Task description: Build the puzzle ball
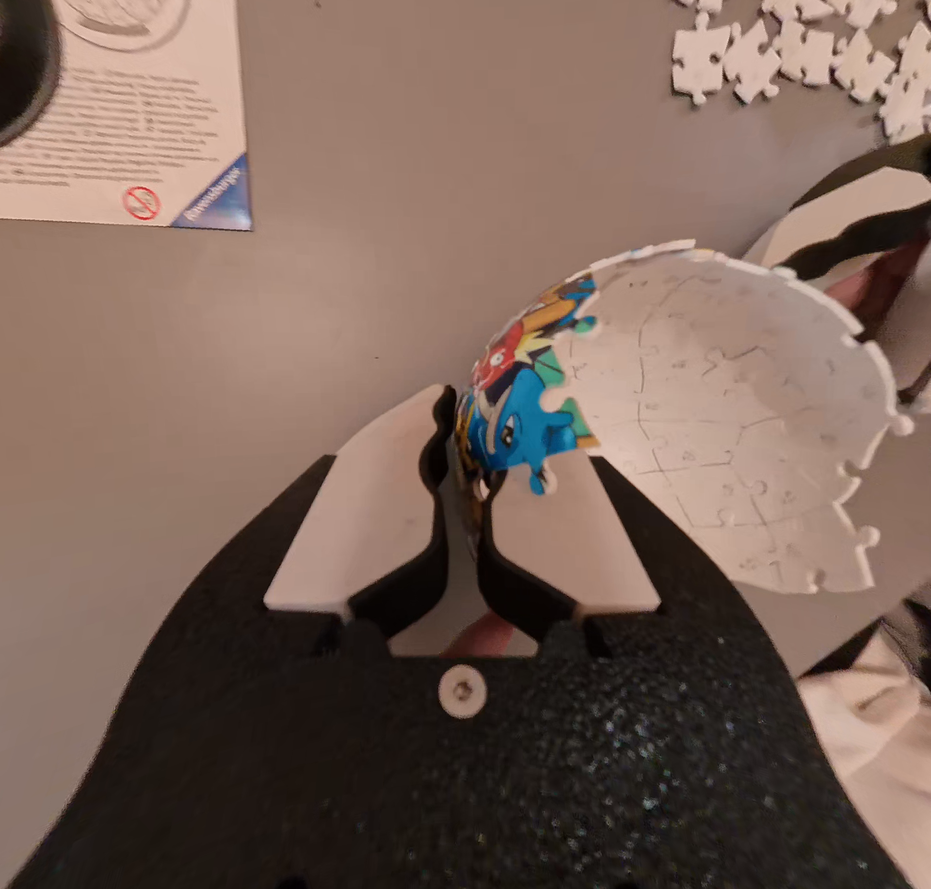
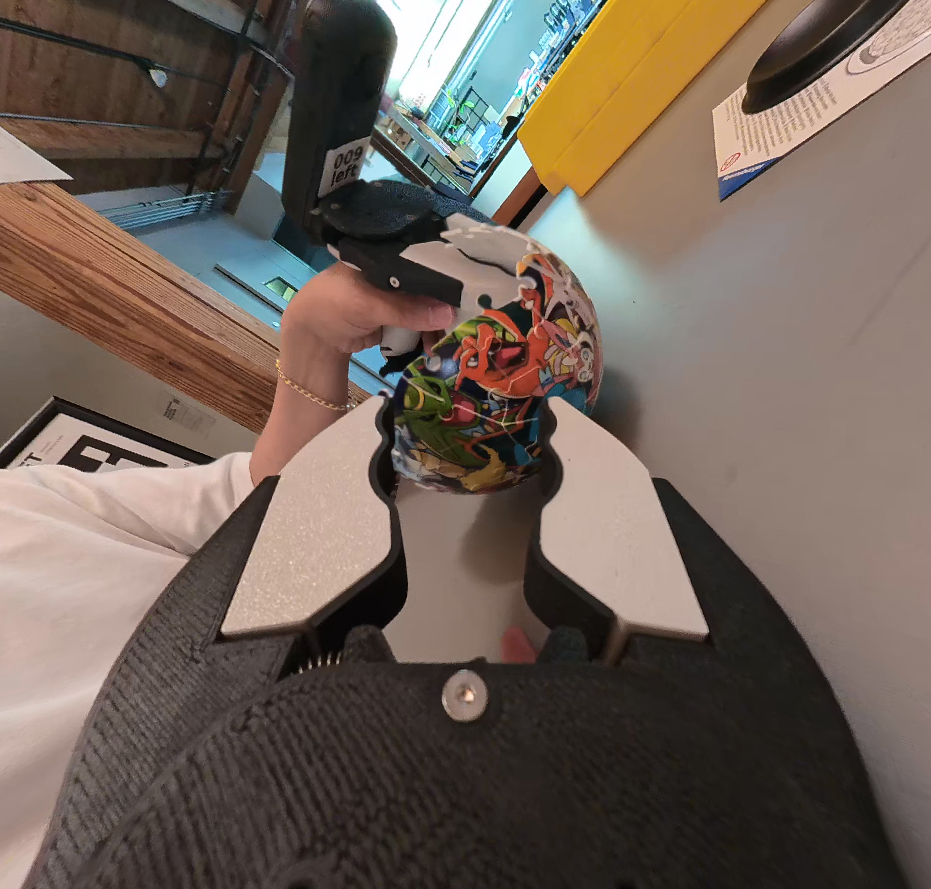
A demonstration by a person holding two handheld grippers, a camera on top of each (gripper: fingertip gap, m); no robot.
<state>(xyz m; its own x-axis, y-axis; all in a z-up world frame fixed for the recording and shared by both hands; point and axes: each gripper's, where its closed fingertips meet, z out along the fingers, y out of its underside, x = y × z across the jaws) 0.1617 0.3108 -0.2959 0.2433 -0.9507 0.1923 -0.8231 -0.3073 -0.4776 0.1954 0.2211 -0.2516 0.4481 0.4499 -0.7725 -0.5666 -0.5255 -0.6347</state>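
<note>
Left gripper (image 1: 461, 442): black-bodied two-finger tool with white finger plates; I had it pinched narrow on the rim of the half-built puzzle ball (image 1: 705, 411), a curved plastic shell, colourful cartoon print outside, plain white inside.
Right gripper (image 2: 466, 442): same make; its fingers stood wide, straddling the printed outer side of the shell. I could not tell whether they actually pressed it.
Puzzle ball, position: held up off the grey tabletop (image 1: 403, 160), open hollow turned toward the left wrist view. I judged this pose kept the jagged edge reachable for the next piece.
Hold, reasoning: rim pinch on one side, cradling span on the other; I read it as steadying a flimsy shell against flexing.
Loose pieces (image 1: 806, 34): white undersides up, scattered at the far right of the table, well apart from the shell.
Instruction sheet (image 1: 126, 109): white printed paper, far left, partly under a black round stand (image 1: 20, 49).
Progress, my estimate: roughly half the sphere was closed.
</note>
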